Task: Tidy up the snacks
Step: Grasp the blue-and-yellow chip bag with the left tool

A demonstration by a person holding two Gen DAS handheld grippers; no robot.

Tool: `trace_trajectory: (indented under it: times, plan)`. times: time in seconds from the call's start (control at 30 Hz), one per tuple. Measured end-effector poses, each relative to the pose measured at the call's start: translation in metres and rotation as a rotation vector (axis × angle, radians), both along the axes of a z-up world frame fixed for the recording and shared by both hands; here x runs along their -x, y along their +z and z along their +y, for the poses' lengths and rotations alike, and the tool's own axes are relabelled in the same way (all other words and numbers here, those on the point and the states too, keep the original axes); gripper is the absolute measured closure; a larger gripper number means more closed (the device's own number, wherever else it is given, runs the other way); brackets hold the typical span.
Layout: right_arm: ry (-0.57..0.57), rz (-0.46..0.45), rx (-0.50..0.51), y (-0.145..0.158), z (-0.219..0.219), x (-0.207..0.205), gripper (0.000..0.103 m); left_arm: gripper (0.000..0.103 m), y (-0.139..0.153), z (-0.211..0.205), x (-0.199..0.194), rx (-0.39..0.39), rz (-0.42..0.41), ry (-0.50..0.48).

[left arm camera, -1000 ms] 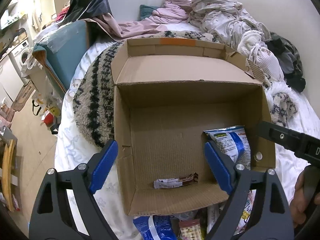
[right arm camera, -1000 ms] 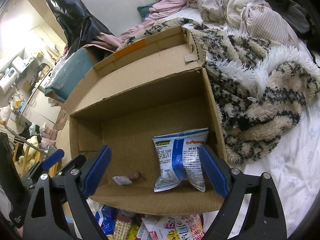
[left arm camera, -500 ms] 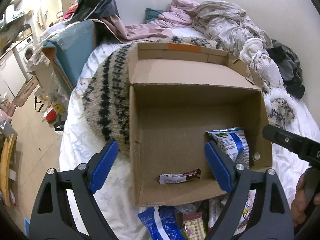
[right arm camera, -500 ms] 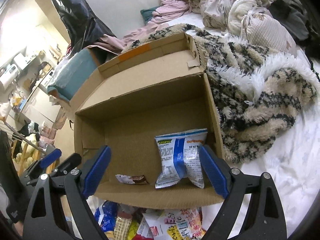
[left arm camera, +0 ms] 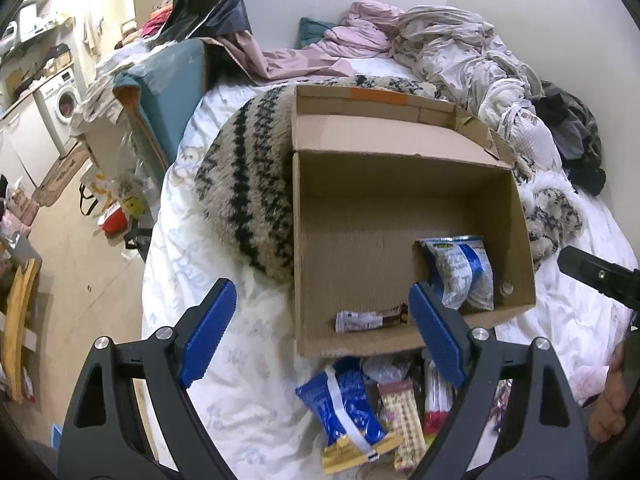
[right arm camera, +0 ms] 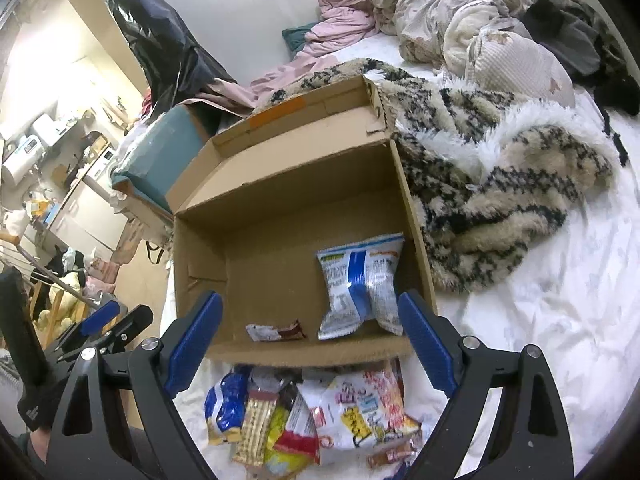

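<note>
An open cardboard box (left arm camera: 360,216) (right arm camera: 280,240) lies on the white bed. Inside it a blue-and-white snack bag (left arm camera: 460,272) (right arm camera: 360,280) leans in the near right corner, and a small brown-and-white bar (left arm camera: 372,318) (right arm camera: 276,330) lies by the front wall. A pile of loose snacks (left arm camera: 372,412) (right arm camera: 312,416) sits on the sheet just in front of the box. My left gripper (left arm camera: 322,334) hangs open above the box's near left corner, holding nothing. My right gripper (right arm camera: 310,342) is open and empty over the box's front wall.
A furry patterned blanket (left arm camera: 248,184) (right arm camera: 500,184) wraps around the box's left, back and right. Heaped clothes (left arm camera: 460,52) fill the bed's far end. A teal cushion (left arm camera: 164,92) stands at the bed's left edge, with cluttered floor (left arm camera: 80,248) beyond.
Both grippers have drawn back and up from the box, so more of the snack pile in front of it shows. Jaws stay open; box contents have not moved.
</note>
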State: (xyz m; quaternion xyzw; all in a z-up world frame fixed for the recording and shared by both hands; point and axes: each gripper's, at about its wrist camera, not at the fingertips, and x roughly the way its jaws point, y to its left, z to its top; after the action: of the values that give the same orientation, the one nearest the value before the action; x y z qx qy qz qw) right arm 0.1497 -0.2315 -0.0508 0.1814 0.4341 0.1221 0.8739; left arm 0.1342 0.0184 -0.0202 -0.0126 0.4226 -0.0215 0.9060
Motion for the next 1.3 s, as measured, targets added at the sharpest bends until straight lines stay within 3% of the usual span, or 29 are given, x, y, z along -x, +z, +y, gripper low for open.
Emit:
trace_trajectory:
  times: [0.67,1.3]
  plan:
    - [-0.016,0.038,-0.042,-0.003,-0.005,0.065,0.011,0.017,-0.007,0.008,0.05,0.018,0.06,0.0]
    - [-0.062,0.223,-0.024,-0.048,-0.02,0.083,0.011,0.017,-0.038,0.022,0.049,0.072,0.213,0.059]
